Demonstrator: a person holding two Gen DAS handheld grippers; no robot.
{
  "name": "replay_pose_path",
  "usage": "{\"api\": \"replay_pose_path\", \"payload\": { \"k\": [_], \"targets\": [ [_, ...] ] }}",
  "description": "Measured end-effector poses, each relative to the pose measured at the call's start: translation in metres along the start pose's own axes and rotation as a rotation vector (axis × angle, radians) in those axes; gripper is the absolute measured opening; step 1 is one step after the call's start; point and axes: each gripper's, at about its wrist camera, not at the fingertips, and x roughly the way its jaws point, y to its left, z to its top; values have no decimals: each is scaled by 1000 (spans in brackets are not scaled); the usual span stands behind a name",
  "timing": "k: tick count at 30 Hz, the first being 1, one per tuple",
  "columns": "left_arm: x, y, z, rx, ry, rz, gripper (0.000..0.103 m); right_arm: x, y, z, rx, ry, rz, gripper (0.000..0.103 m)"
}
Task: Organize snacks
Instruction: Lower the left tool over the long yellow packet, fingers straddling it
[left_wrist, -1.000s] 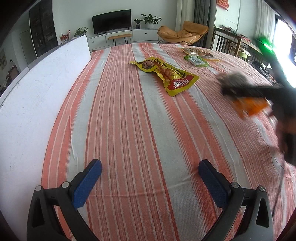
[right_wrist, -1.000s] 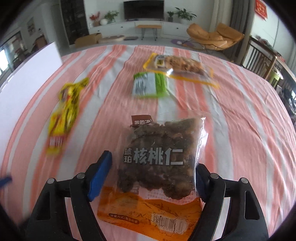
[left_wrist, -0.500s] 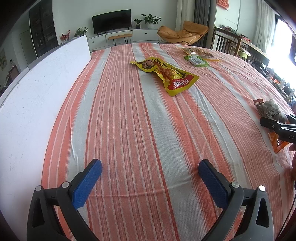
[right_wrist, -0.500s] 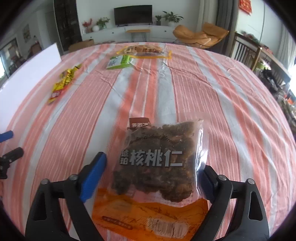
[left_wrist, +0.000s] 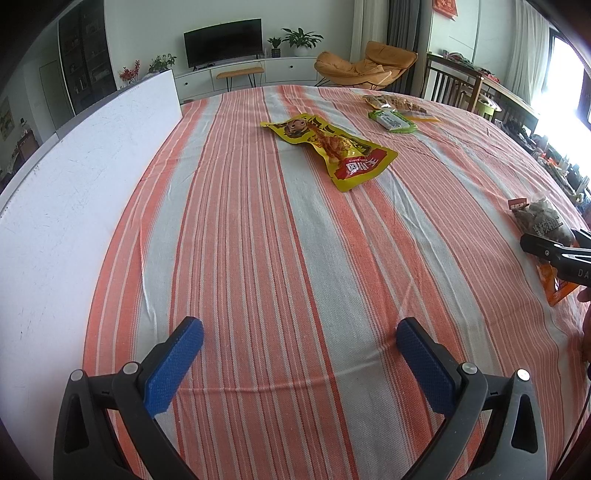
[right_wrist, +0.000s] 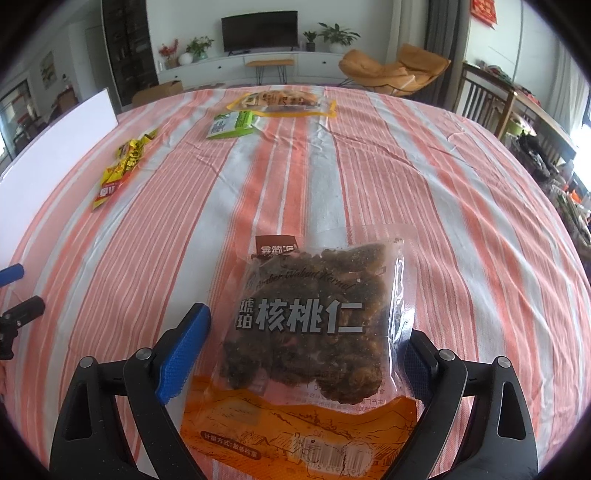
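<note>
A clear-and-orange bag of amber walnut kernels (right_wrist: 314, 332) lies flat on the striped tablecloth between the wide-apart fingers of my right gripper (right_wrist: 306, 350), which is open. The bag also shows at the right edge of the left wrist view (left_wrist: 543, 221), with the right gripper's finger (left_wrist: 554, 251) over it. My left gripper (left_wrist: 299, 362) is open and empty above bare cloth. A yellow snack packet (left_wrist: 332, 147) lies ahead of it, also in the right wrist view (right_wrist: 122, 166). A green packet (right_wrist: 232, 123) and an orange-edged packet (right_wrist: 280, 103) lie at the far side.
A white board (left_wrist: 74, 177) stands along the table's left edge. The striped tablecloth (left_wrist: 258, 240) covers the table. Wooden chairs (right_wrist: 487, 99) stand at the far right; an orange lounge chair and TV unit are beyond the table.
My right gripper has carried the walnut bag right and toward the near edge, lowered it onto the cloth, and opened around it. The left gripper has not moved.
</note>
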Motion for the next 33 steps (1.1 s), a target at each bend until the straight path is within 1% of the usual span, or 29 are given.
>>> {"api": "replay_pose_path", "payload": {
  "k": [3, 5, 7, 8, 9, 11, 13, 14, 16, 17, 18, 20, 21, 22, 23, 24, 25, 26, 29, 32, 33],
  "targets": [
    [0, 0, 0, -3, 2, 2, 103, 0, 0, 0, 0, 0, 1, 94],
    [2, 1, 9, -30, 63, 4, 103, 0, 0, 0, 0, 0, 0, 94],
    [2, 3, 20, -64, 90, -50, 103, 1, 0, 0, 2, -1, -3, 94],
    [0, 3, 34, -83, 79, -97, 103, 1, -1, 1, 4, -2, -3, 94],
    [-2, 3, 45, -92, 67, -116, 103, 1, -1, 1, 7, -3, -3, 94],
    [-2, 0, 73, -101, 51, -136, 103, 0, -2, 1, 15, -5, -4, 94],
    [7, -4, 109, -117, 35, -139, 103, -1, -3, 0, 25, -10, 0, 94],
    [17, -8, 127, -117, 35, -136, 103, -1, -4, 0, 31, -12, 1, 94],
    [39, -13, 152, -127, 43, -116, 103, -1, -7, 0, 45, -16, 4, 94],
    [52, -13, 161, -143, 51, -82, 103, -2, -7, -1, 48, -17, 6, 94],
    [69, -11, 169, -162, 64, -32, 103, -2, -7, -1, 51, -18, 6, 94],
    [95, -5, 175, -191, 102, 34, 103, -2, -8, -1, 55, -18, 4, 94],
    [103, -3, 173, -205, 122, 55, 99, -1, -7, 0, 55, -18, 5, 94],
    [109, 2, 171, -224, 136, 56, 96, -2, -8, 0, 55, -18, 5, 94],
    [106, 6, 167, -228, 97, 44, 88, -2, -8, 0, 55, -19, 5, 94],
    [101, 6, 163, -212, 69, 31, 63, -2, -8, 0, 56, -19, 6, 94],
    [98, 4, 159, -194, 53, 18, 47, -2, -8, 0, 56, -19, 6, 94],
    [91, 3, 152, -166, 50, -43, 31, -2, -8, -1, 55, -19, 6, 94],
    [73, 3, 125, -114, 70, -103, 29, -1, -8, 0, 54, -18, 3, 94],
    [37, 10, 73, -98, 89, -194, 29, -2, -9, -1, 58, -17, -8, 94],
    [26, 11, 60, -91, 96, -219, 29, -2, -9, -1, 61, -17, -13, 94]
  ]
}}
